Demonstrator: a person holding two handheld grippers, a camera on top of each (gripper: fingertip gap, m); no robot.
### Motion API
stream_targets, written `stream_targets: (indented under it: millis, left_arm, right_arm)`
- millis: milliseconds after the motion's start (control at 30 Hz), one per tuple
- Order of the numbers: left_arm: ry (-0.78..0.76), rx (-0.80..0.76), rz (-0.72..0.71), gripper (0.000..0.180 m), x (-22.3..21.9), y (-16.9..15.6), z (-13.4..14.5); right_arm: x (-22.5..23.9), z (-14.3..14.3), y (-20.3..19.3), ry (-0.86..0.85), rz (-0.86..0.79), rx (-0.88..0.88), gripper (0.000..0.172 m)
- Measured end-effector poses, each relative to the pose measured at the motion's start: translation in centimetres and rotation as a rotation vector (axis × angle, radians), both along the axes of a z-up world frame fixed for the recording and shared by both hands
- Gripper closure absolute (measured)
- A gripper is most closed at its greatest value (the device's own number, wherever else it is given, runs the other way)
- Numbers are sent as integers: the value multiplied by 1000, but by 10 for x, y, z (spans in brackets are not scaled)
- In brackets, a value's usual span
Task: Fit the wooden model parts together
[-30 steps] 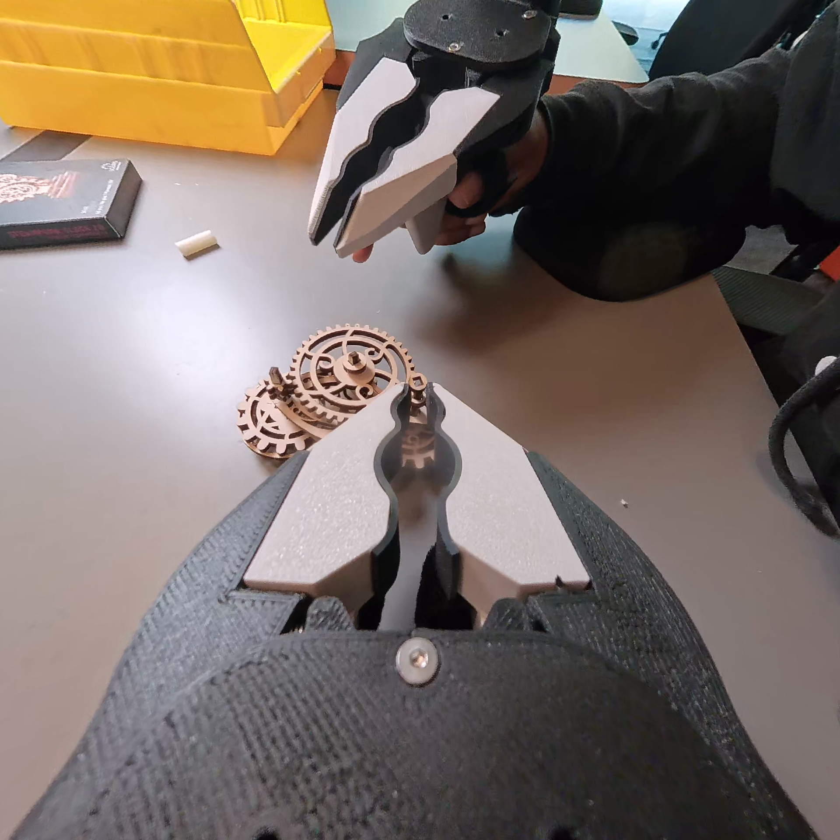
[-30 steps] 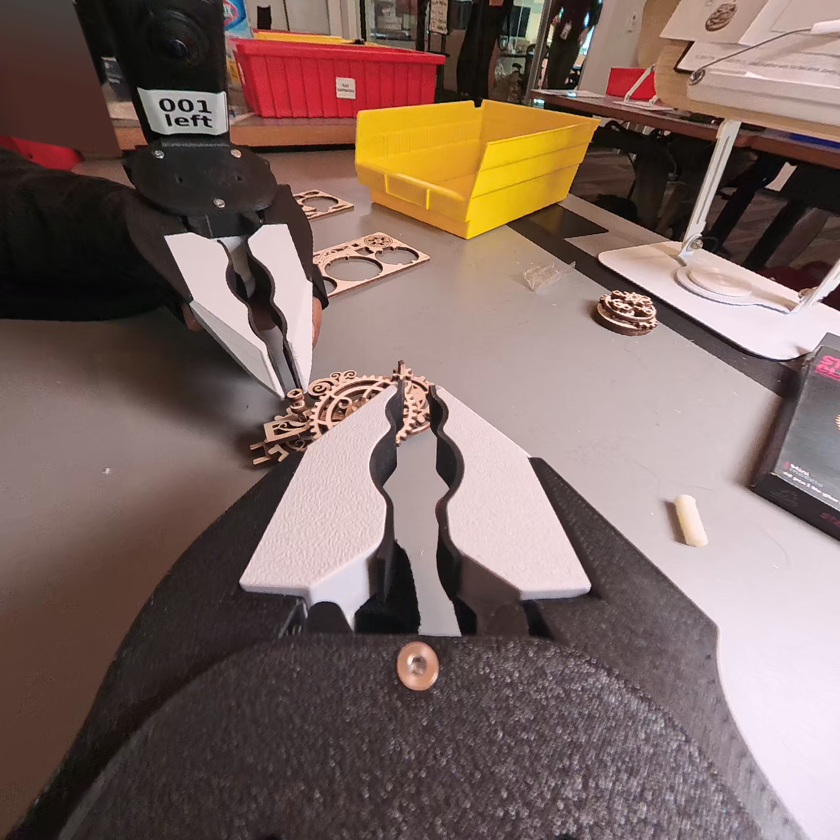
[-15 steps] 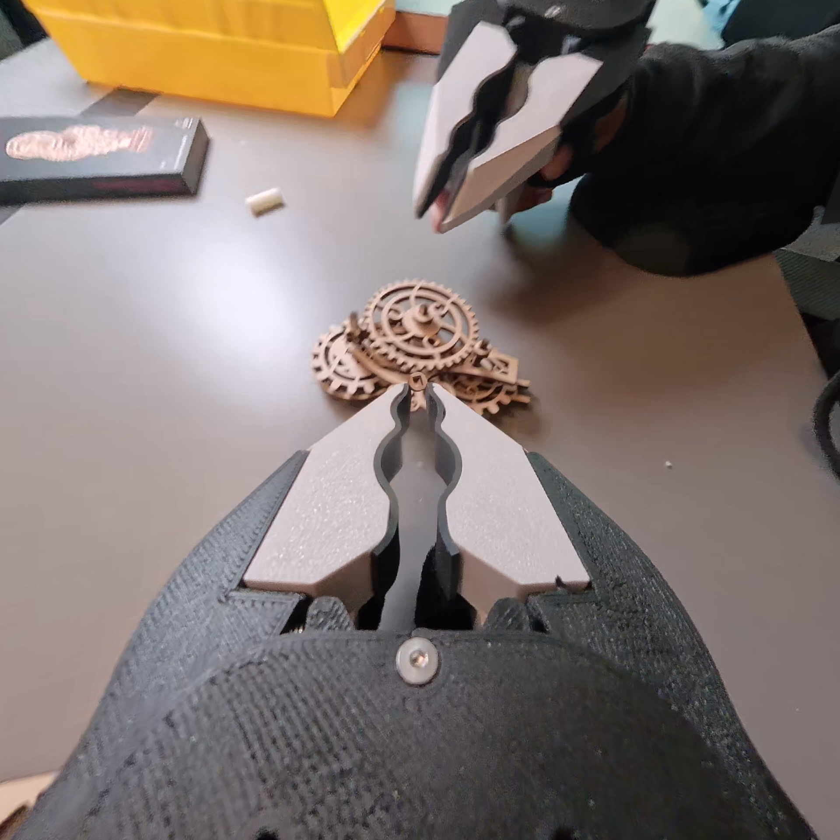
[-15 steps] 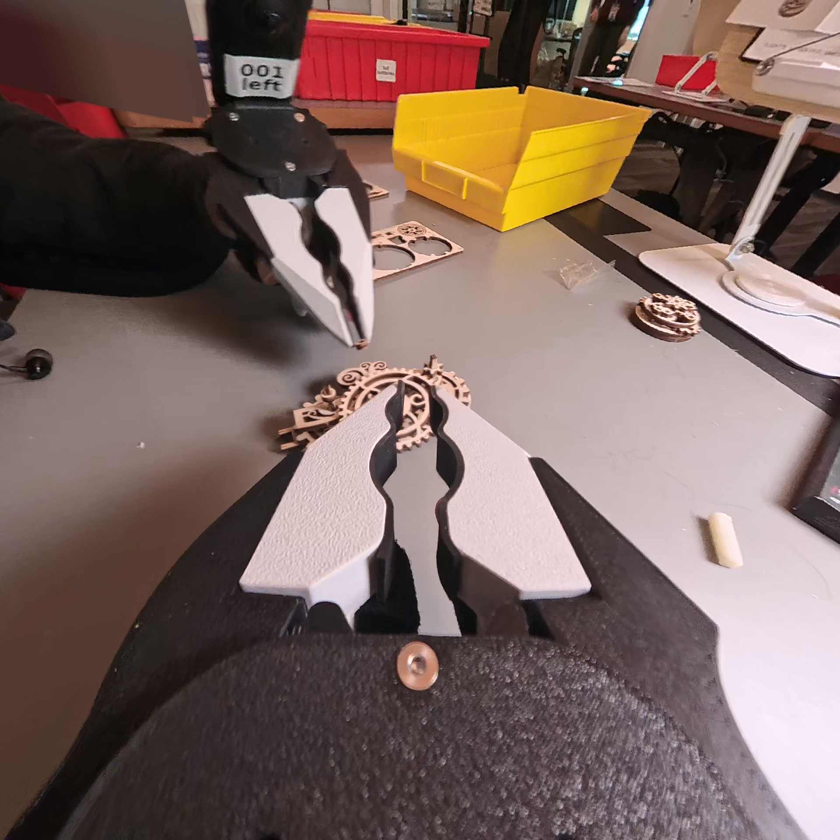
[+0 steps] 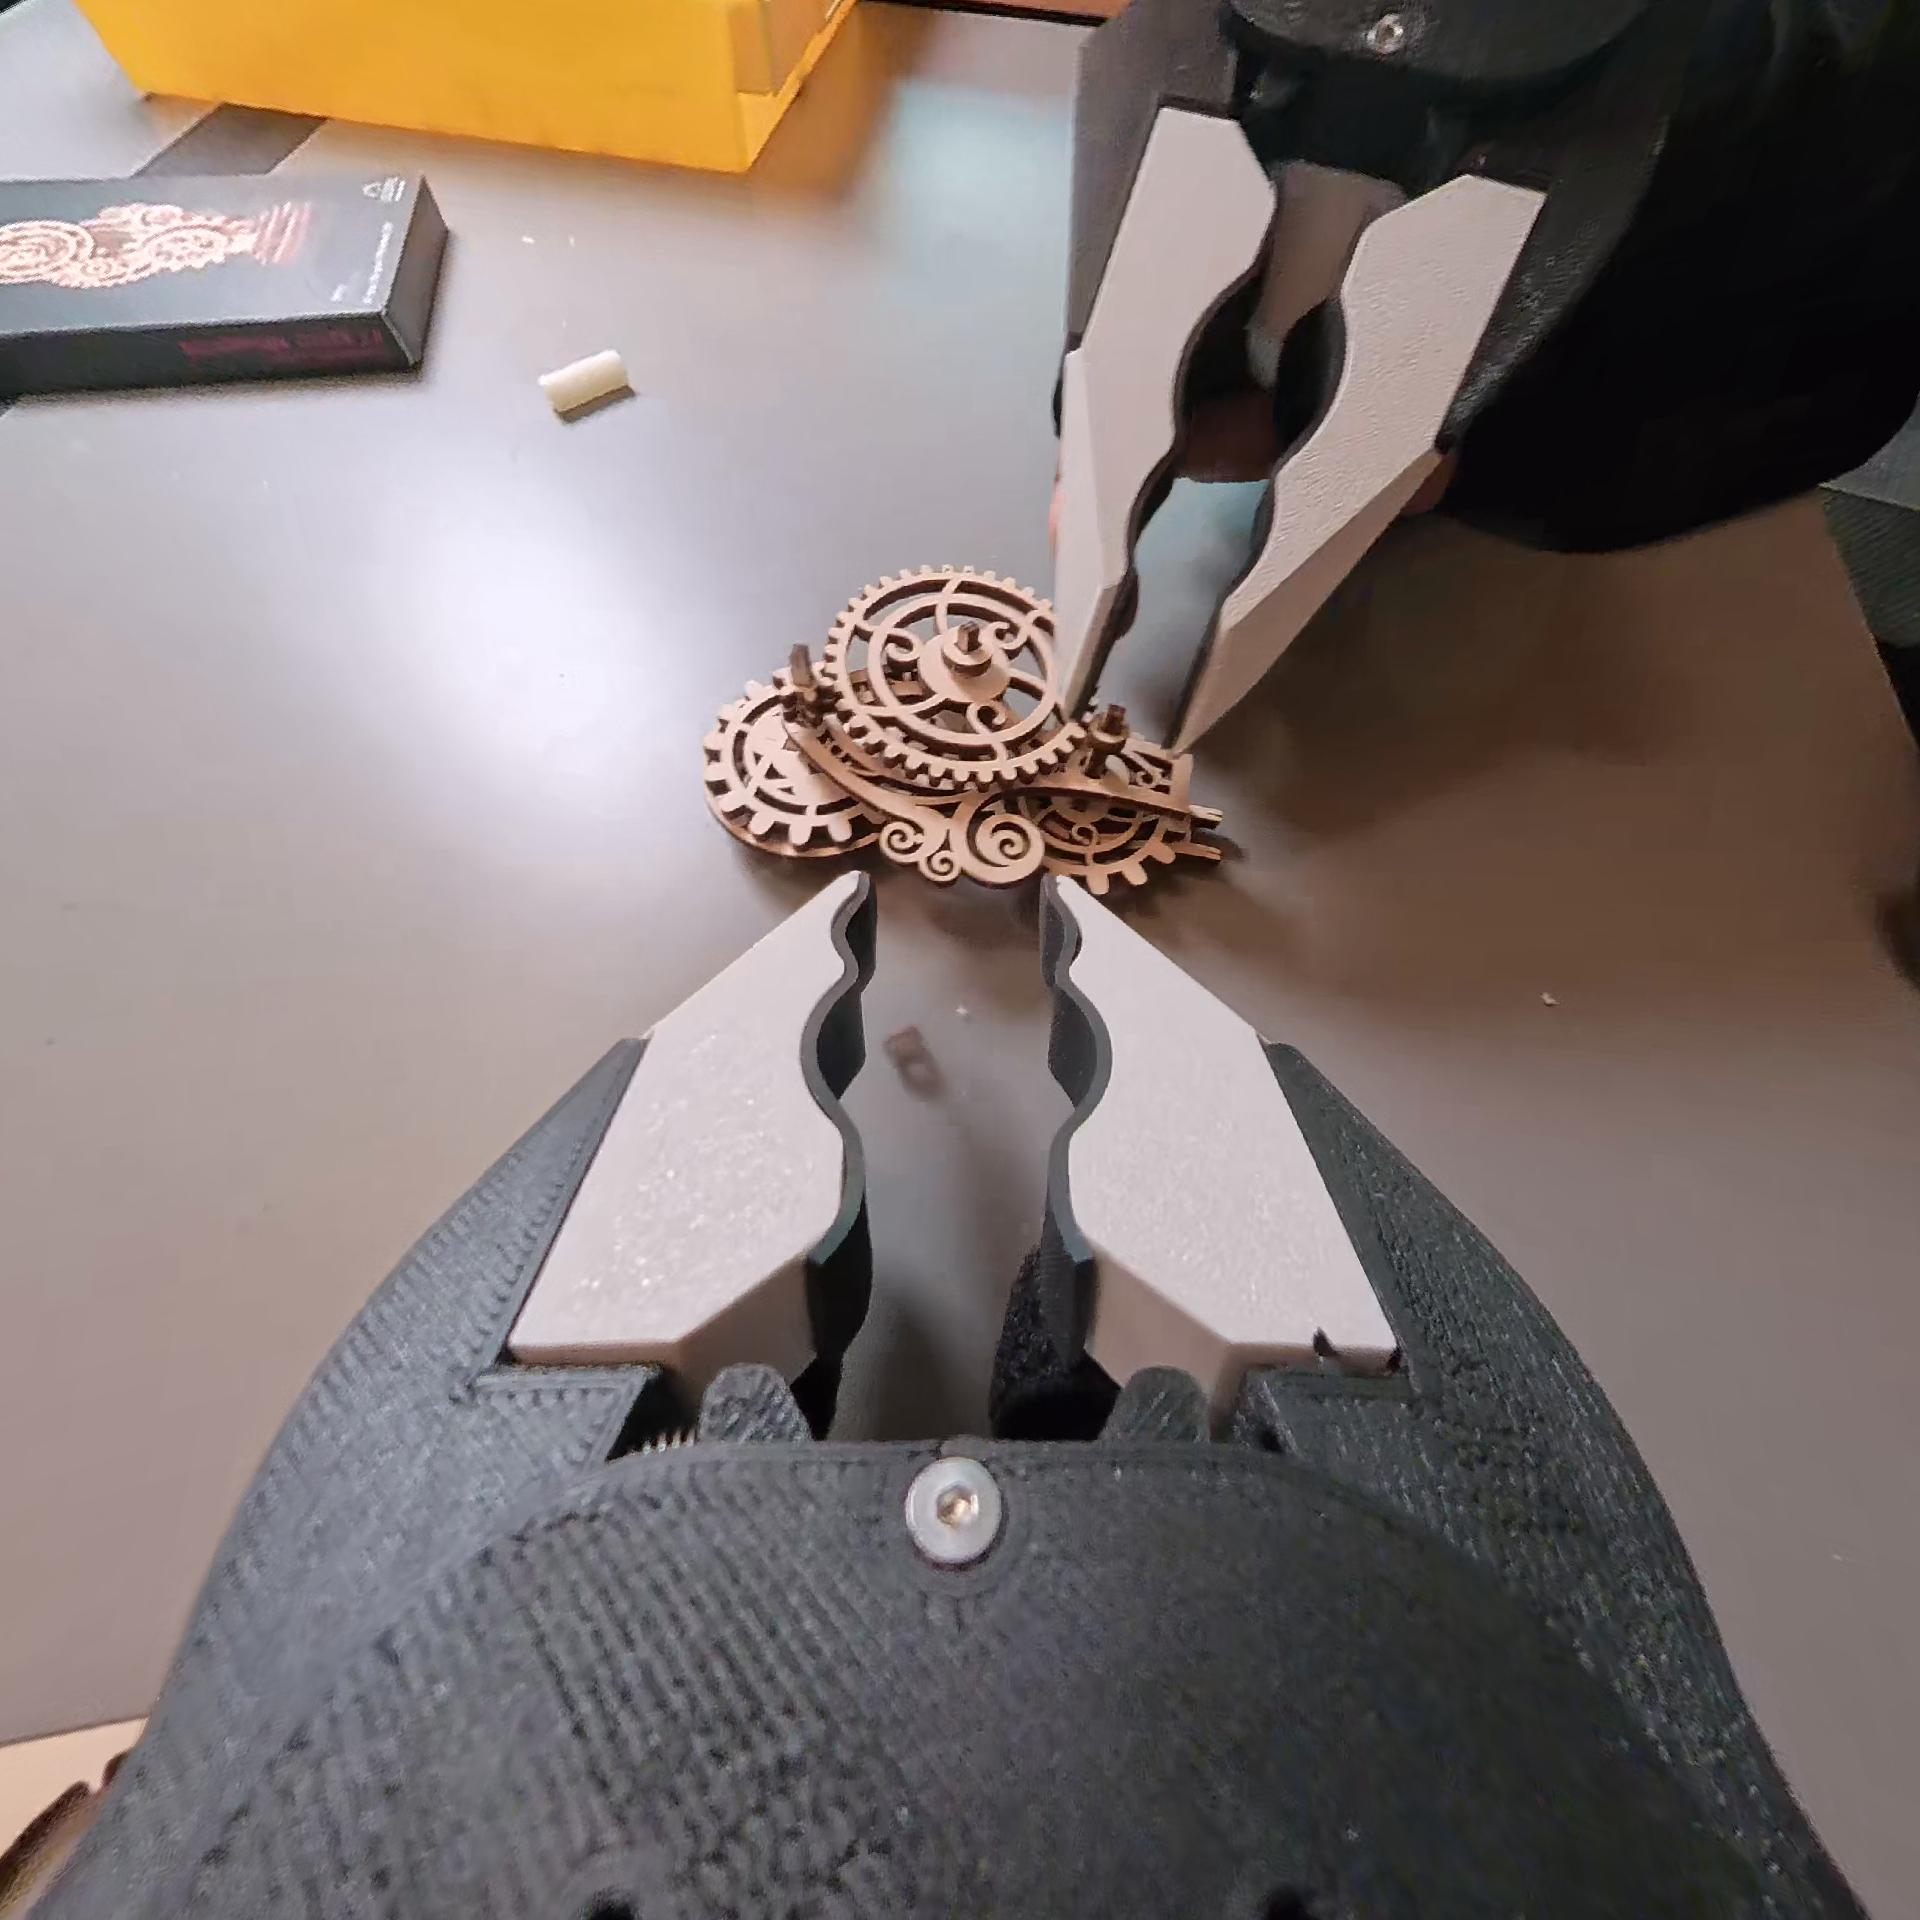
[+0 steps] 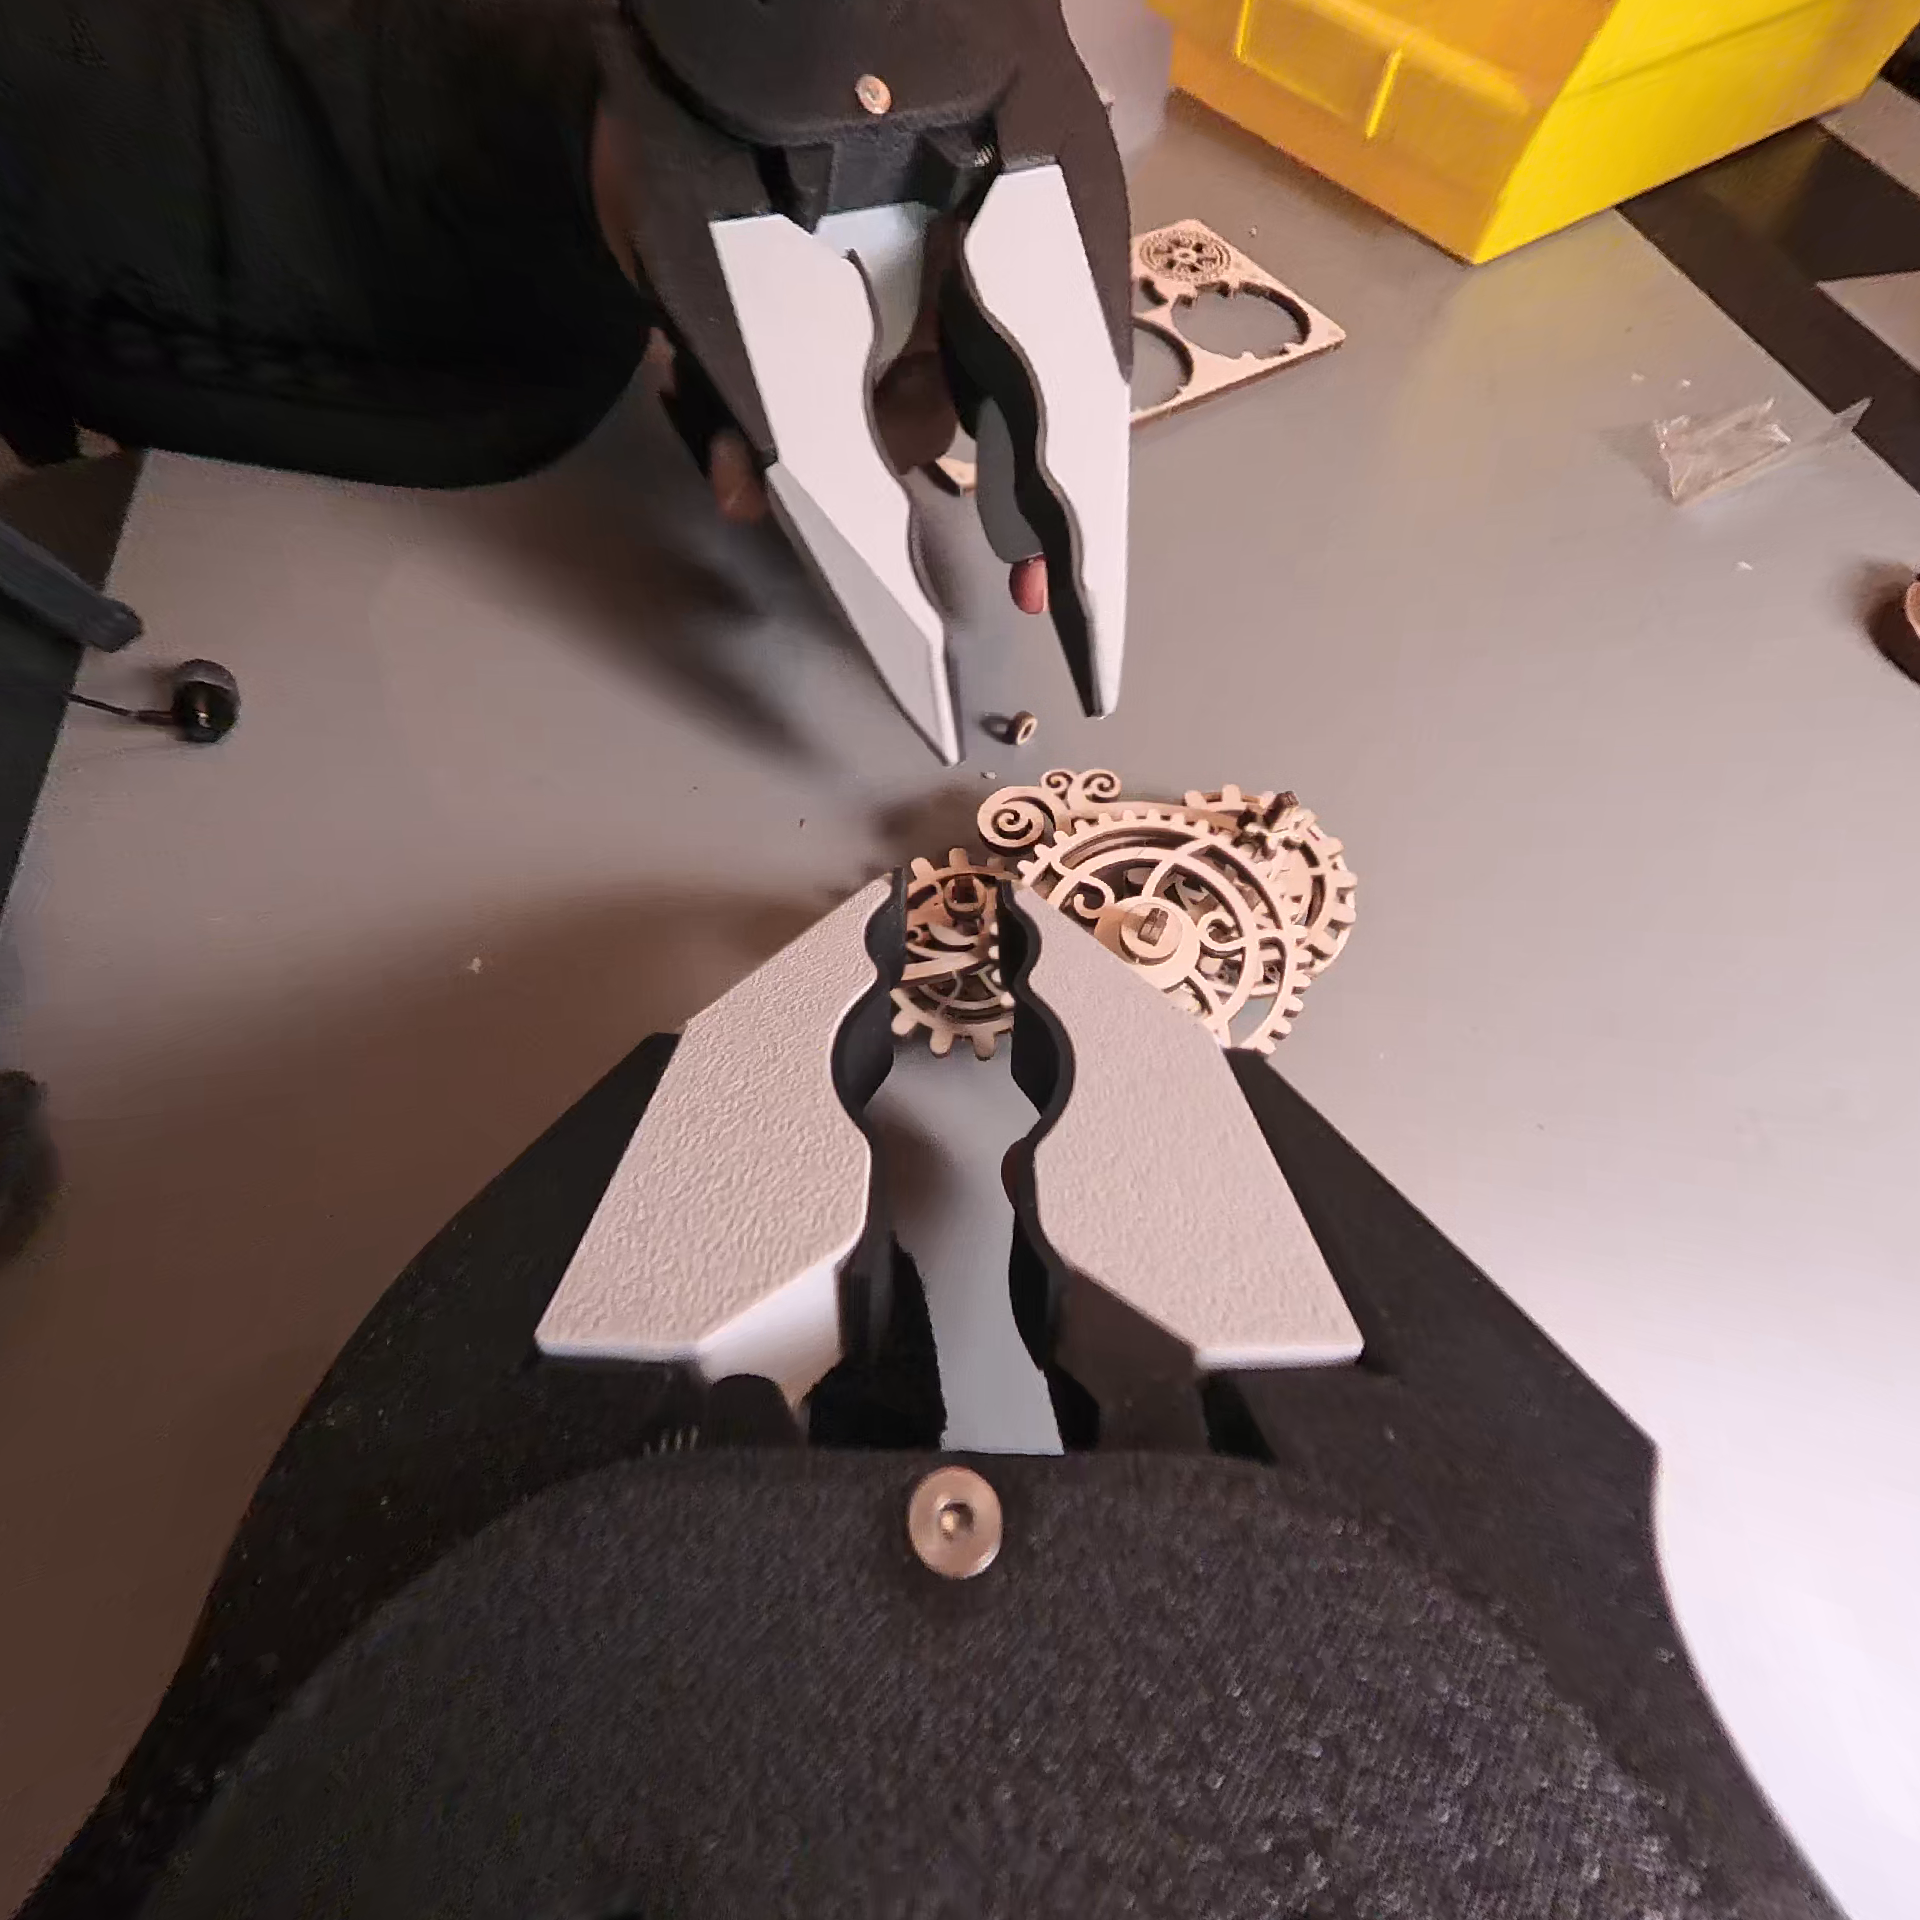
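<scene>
Gearwork of pale wood lies flat in the middle of the grey table, between the two grippers. A tiny wooden ring lies loose on the table on the left gripper's side of the model, under its open fingers and touching neither. The left gripper stands wide open just short of the model's near scrolled edge and holds nothing. The right gripper is partly open, its fingertips down over the small gear and peg at the right end of the model, with a gap showing on both sides, so it grips nothing either.

The step in hand looks like getting that ring onto a peg. To do it well, I would pick the ring up by its rim, hole facing down, steady the model with the right gripper pressing on a flat plate and not on gear teeth, then lower the ring straight along the peg.

A black box with printed writing lies far left, beside a yellow bin; its words are left unread
</scene>
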State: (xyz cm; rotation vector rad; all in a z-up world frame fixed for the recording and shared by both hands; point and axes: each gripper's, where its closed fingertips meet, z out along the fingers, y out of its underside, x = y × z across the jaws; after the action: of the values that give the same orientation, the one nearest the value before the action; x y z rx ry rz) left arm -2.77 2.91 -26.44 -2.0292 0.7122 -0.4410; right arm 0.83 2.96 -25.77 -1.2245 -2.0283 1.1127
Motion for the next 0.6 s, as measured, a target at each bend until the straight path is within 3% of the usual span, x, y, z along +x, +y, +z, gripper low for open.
stream_targets:
  millis: [167,267,600]
  left_arm:
    - [46,28,-49,152,12,-6,0]
    - [53,45,-54,151,9,-7,3]
    - [8,382,-74,139,20,-7,60]
  right_arm:
    - [-2,-4,2,-17,-14,50,165]
    - [-3,3,5,6,-33,-24,166]
    - [-6,65,14,37,-77,-928,165]
